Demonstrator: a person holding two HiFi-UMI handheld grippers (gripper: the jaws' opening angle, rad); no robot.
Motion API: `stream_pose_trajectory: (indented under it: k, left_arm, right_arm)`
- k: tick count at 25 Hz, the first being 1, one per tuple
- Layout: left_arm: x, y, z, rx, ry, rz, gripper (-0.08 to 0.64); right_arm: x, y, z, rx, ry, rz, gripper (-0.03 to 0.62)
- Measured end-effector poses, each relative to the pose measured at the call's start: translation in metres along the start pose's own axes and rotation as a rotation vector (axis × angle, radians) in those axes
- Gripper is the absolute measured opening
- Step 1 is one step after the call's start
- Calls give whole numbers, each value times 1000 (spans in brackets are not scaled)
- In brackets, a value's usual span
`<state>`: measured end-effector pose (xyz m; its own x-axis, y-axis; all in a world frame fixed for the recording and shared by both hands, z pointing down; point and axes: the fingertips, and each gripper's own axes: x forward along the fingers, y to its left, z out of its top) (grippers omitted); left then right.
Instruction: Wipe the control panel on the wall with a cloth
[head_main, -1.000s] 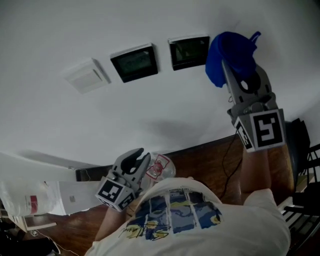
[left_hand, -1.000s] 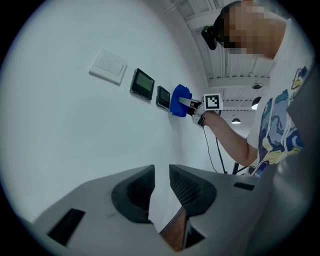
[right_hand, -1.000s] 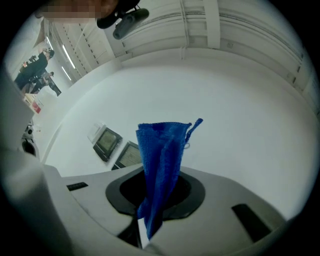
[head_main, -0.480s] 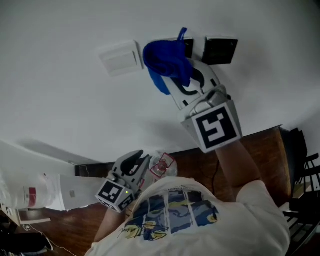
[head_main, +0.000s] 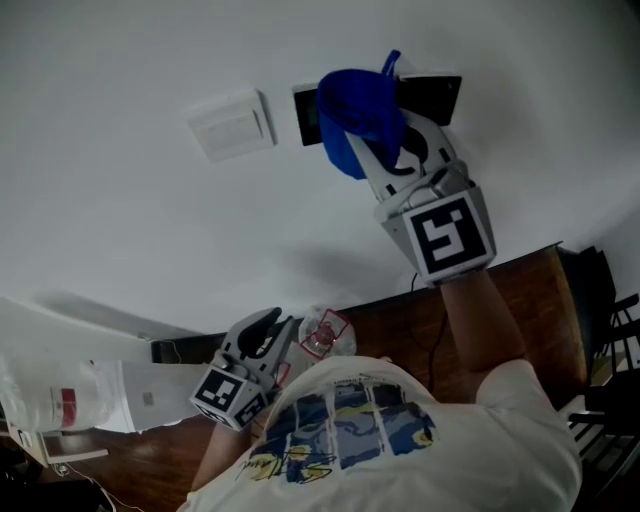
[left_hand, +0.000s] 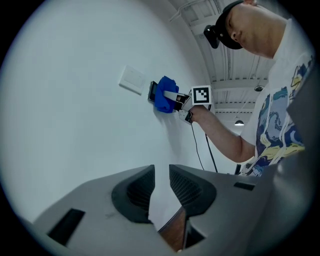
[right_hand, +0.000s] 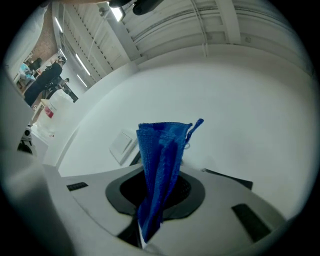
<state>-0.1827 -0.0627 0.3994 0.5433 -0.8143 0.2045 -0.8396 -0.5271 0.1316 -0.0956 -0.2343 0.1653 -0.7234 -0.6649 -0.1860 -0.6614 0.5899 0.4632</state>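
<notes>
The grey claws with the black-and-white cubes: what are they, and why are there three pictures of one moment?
There is no robot here. A person holds a hand-worked gripper in each hand, and the patterned cubes are part of those tools. The head view comes from a camera on the person's head, looking down along the white wall. The other two views come from cameras riding on the grippers, each looking along its own jaws. The right gripper is shut on a blue cloth and holds it up at the dark control panels on the wall, covering part of them. In the head view a white plate sits on the wall to their left. The left gripper hangs low by the person's shirt, its jaws slightly apart with nothing between them.
</notes>
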Motion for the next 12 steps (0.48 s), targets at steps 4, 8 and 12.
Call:
stream_pose_trajectory:
  k: [4, 8, 12]
  left_arm:
    - [24, -16, 2, 18, 7, -43, 74]
    - [49, -32, 7, 22, 16, -69, 74]
    - [72, -47, 10, 22, 18, -81, 74]
  right_arm:
    - [-22, -38, -15, 5, 28, -51, 75]
    - [-46, -76, -28, 1, 46, -100, 75]
    - [-68, -114, -45, 7, 65, -142, 75]
